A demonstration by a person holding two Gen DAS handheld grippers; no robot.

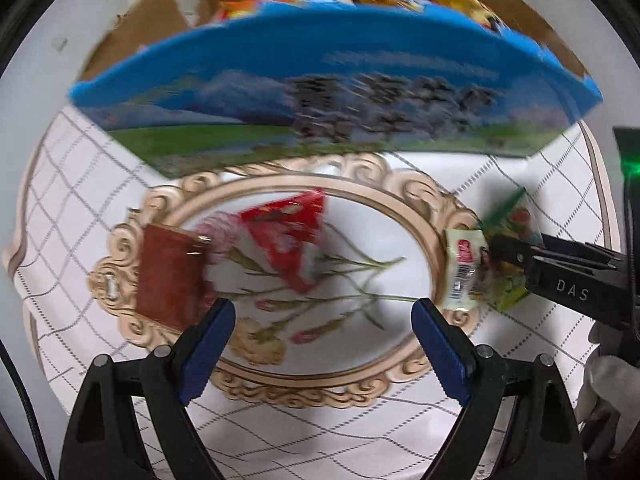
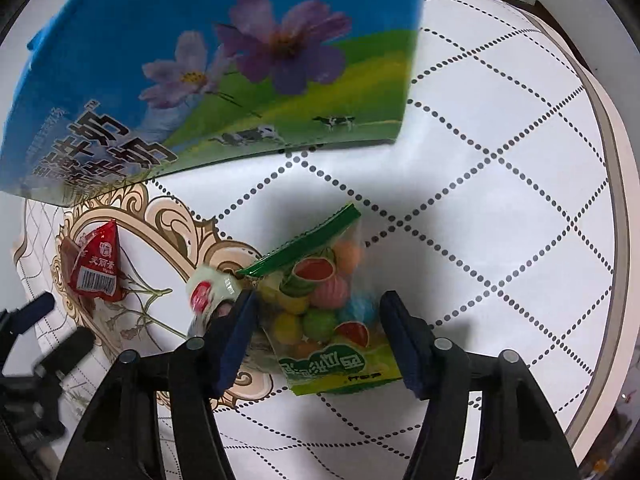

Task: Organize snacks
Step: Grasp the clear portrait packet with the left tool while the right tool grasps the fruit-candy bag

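Snacks lie beside the blue milk carton [image 2: 224, 60].
We straddle the candy bag [image 2: 324, 312] with our right gripper [image 2: 316, 332] spread, unclenched; our left gripper [image 1: 324, 332] gapes near the red packet [image 1: 288, 232].

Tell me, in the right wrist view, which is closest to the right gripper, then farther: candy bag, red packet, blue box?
1. Candy bag, between the right gripper fingers.
2. Red packet, off to the left.
3. Blue box, at the back, upper left.
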